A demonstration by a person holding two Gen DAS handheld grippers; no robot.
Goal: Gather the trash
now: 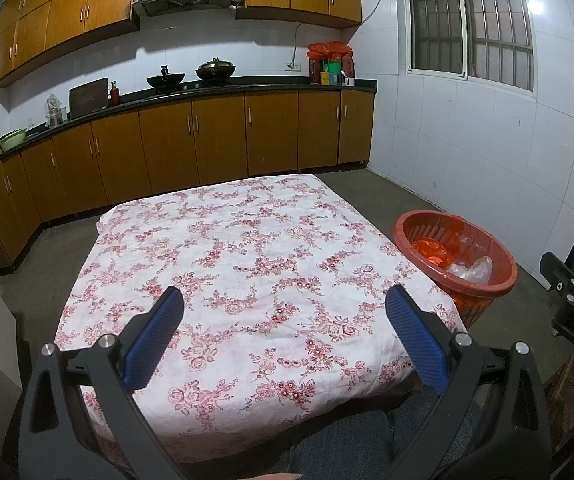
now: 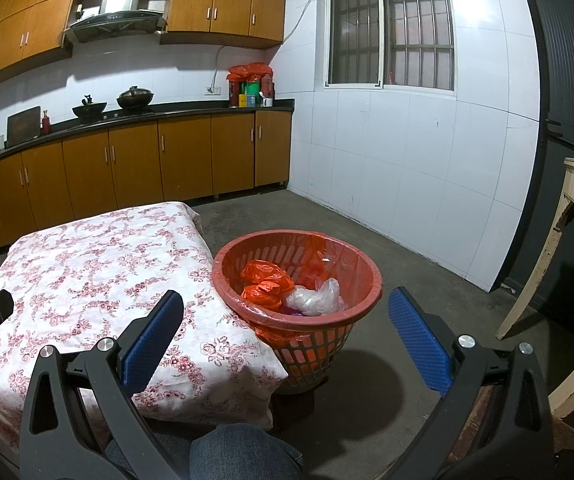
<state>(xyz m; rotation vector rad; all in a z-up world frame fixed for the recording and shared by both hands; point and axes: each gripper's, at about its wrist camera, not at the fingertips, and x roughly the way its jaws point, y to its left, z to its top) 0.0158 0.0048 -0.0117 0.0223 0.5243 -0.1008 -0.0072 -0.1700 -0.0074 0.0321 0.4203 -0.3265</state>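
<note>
Nearest you, both tools sit low over your lap. Your left tool (image 1: 285,304) has its blue pads spread wide with nothing between them, aimed at the middle of the cloth. Your right tool (image 2: 287,306) is just as wide and just as empty, pointed at the basket, which suggests it is the one doing the dropping.

Going down in size, the worktop (image 1: 215,240) under its floral cloth fills the left view from 9 to 2 o'clock, and no trash shows on it. That bareness reads as the collecting being finished or close to it.

The red basket (image 2: 223,268) stands on the floor, touching the worktop's right edge, at 12 o'clock in the right view. It seems to be parked there so a short swing from the cloth reaches it.

Inside it lie the orange bags (image 2: 265,282) toward 10 o'clock, with the clear plastic bag (image 2: 315,298) just beside them.
</note>
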